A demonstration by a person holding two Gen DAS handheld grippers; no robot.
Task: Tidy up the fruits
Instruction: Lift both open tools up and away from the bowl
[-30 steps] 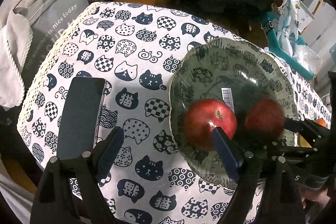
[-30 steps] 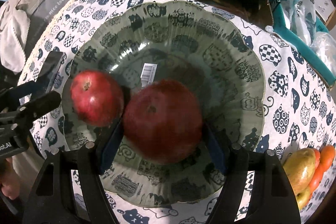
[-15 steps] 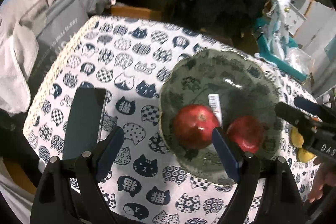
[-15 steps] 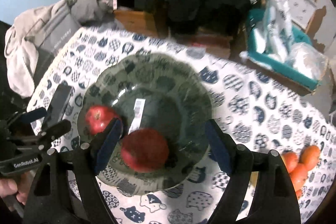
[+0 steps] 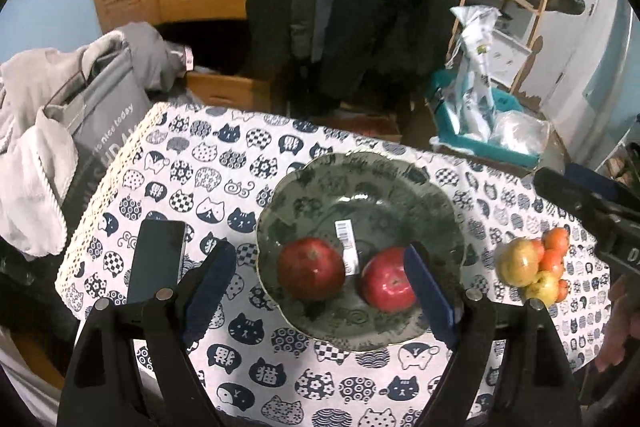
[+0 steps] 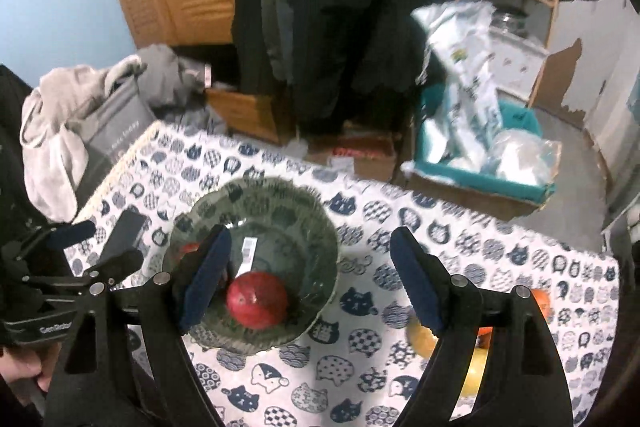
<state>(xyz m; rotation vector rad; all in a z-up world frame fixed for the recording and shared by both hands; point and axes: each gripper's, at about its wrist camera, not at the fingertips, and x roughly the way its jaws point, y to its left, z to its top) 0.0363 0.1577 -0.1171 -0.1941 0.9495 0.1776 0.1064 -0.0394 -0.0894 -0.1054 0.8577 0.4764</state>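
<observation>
dim indoor light, strong fisheye bending at dark edges; right wrist view motion-blurred

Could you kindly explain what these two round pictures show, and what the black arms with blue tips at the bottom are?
Each picture comes from a fisheye camera on a hand-held gripper, looking along its two fingers. The black arms with blue pads are those fingers: the left gripper and the right gripper, both open and holding nothing. On the cat-print tablecloth sits a green patterned glass bowl holding two red apples. A pile of yellow and orange fruit lies to its right, a black phone to its left.
</observation>
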